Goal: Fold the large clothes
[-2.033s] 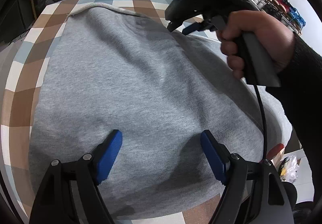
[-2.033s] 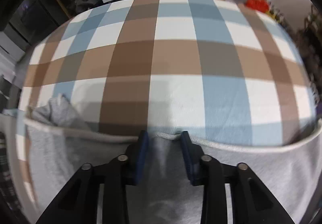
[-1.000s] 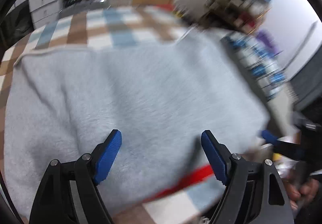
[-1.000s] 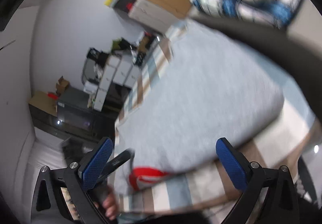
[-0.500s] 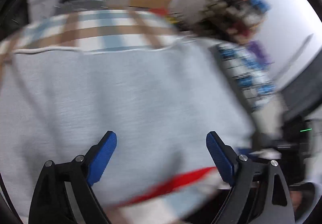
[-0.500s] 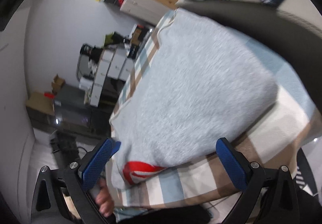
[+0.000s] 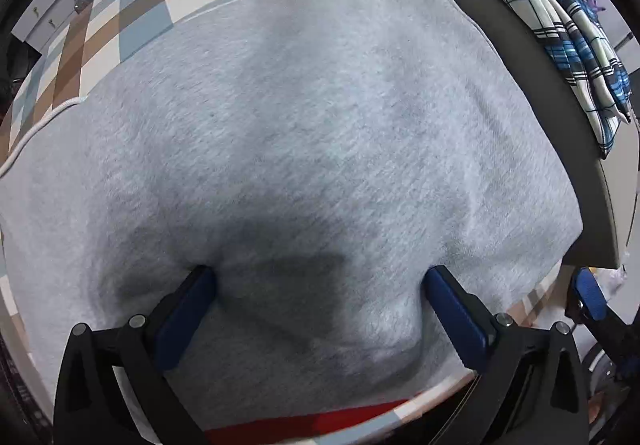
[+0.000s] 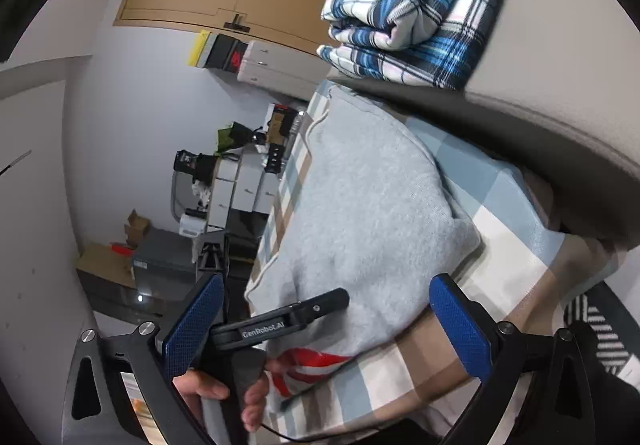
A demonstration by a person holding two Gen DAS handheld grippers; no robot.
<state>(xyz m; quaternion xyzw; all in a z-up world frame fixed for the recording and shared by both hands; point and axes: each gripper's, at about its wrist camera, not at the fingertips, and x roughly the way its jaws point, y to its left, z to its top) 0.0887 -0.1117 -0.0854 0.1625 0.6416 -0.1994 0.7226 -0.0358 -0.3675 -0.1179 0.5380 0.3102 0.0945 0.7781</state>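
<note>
A grey sweatshirt (image 7: 320,125) lies folded on a chequered bedcover (image 7: 120,9), with a red print (image 7: 304,425) showing at its near edge. My left gripper (image 7: 320,273) points straight down onto it. Its jaws are opening wide, both blue fingertips (image 7: 200,285) dent the cloth, and fabric lies loose between them, unpinched. In the right wrist view the sweatshirt (image 8: 360,205) and its red print (image 8: 308,361) lie ahead. My right gripper (image 8: 326,285) hangs open at the bed's side, holding nothing. A hand (image 8: 216,389) grips the left gripper's handle just in front of it.
Folded blue and white plaid clothes (image 7: 560,25) (image 8: 400,5) rest on a grey padded ledge (image 7: 580,181) along the bed's side. White drawers (image 8: 240,189), cardboard boxes (image 8: 104,265) and other clutter stand against the far wall beyond the bed.
My right gripper let go of the sweatshirt's hem, opened wide and swung round to the bed's side. My left gripper swept across and sank onto the cloth, its jaws spreading.
</note>
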